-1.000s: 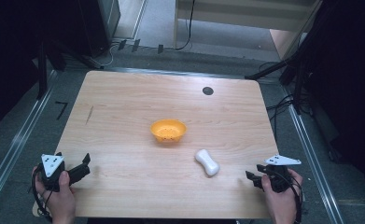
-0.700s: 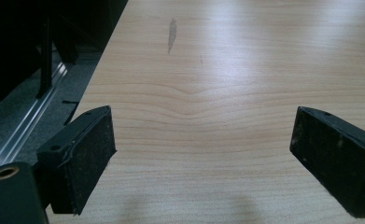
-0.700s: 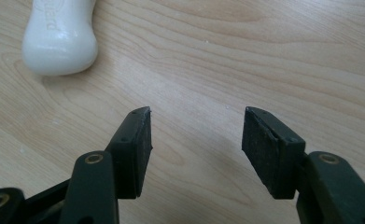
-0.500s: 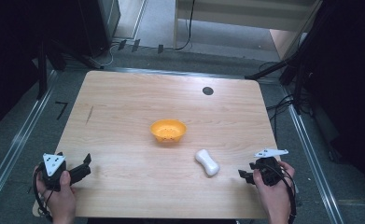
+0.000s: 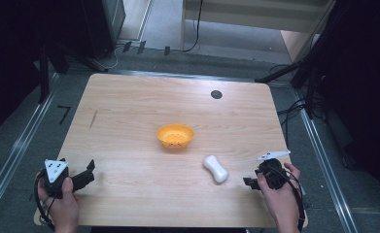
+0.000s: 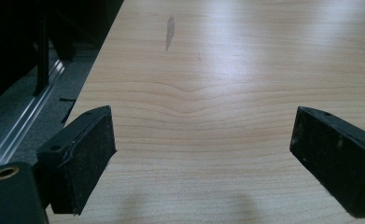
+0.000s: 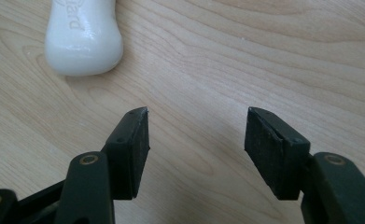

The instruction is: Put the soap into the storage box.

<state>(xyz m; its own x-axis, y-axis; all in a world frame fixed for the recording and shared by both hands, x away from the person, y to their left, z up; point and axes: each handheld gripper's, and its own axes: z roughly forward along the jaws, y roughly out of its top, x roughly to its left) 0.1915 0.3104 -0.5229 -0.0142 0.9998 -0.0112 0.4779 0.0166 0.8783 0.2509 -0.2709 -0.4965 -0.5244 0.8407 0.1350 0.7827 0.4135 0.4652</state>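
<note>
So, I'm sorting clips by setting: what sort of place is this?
Probably a lab or workshop recording station, not a home: one bare wooden table on grey flooring, metal rails along both sides, loose cables and dark equipment stands around it.

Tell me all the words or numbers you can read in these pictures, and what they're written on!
"pard": raised letters on the white soap bar, seen in the right gripper view; the start of the word runs off the top edge, so only this end can be read.
In the high view the soap bar's lettering is too small to read.
No other words, numbers or signs can be read.
</note>
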